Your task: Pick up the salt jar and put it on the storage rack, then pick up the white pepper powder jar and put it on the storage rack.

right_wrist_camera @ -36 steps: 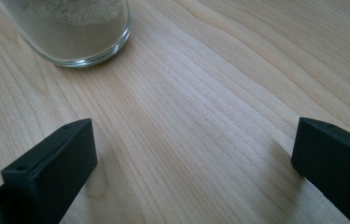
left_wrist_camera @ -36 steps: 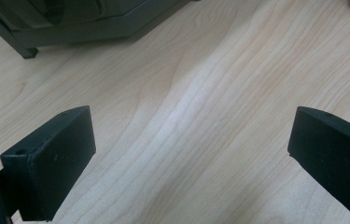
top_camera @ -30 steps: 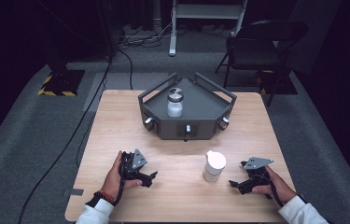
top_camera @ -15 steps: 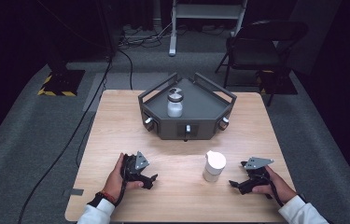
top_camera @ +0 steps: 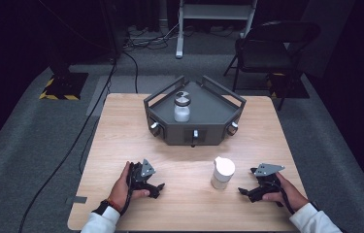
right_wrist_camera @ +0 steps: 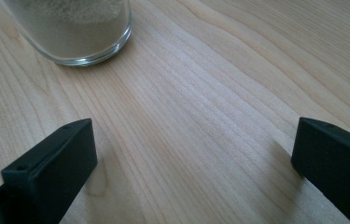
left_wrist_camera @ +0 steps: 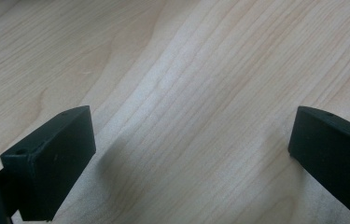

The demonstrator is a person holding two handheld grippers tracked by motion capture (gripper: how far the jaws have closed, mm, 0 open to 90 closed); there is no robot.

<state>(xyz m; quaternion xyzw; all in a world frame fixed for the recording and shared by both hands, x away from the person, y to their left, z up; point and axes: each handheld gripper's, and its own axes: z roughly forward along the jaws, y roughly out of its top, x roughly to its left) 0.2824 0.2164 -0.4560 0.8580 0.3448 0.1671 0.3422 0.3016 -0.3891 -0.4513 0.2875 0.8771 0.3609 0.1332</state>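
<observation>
We've got both grippers released, resting on bench (top_camera: 121,126): left gripper (top_camera: 156,189) near-left, right gripper (top_camera: 245,191) near-right. White-capped jar (top_camera: 223,173) stands just left of right gripper, w/ powder inside.

jar (top_camera: 223,173) | glass, white lid, pale powder inside | upright on wooden table (top_camera: 121,131) | near front edge, right of centre

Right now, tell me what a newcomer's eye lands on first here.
The dark grey angular tray at the table's far middle, a lidded jar standing on it. Then the white-lidded jar of pale powder near the front edge, just left of the open right gripper; the left gripper rests open too.
</observation>
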